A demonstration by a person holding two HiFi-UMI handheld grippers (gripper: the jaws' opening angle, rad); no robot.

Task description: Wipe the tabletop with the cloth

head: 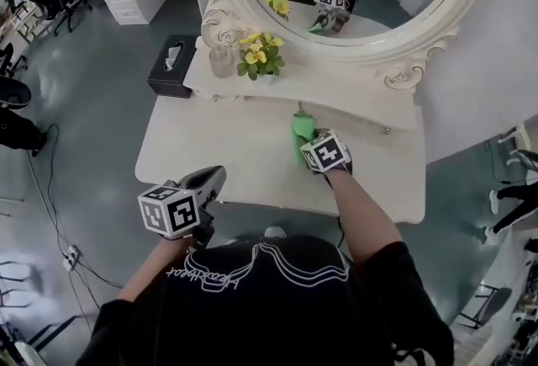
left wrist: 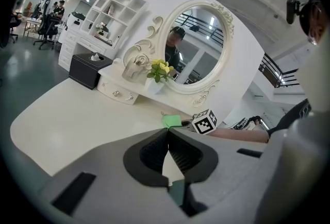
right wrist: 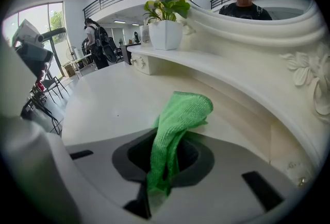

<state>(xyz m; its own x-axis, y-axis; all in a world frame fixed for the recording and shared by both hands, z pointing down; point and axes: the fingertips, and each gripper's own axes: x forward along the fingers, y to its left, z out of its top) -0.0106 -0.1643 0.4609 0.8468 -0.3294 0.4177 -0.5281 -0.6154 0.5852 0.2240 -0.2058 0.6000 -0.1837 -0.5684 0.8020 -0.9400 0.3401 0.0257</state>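
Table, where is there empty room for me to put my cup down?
The big bare patch is the left of the tabletop, between the tissue box, the cloth and the left gripper. A smaller one lies right of the right gripper. The shelf end with the flowers is crowded.

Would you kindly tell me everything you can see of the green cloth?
The green cloth is nubby microfibre by its look, bunched into a loose fold. The right gripper is shut on its near end; the free end reaches forward and seems to rest on the white tabletop, close to the raised shelf.
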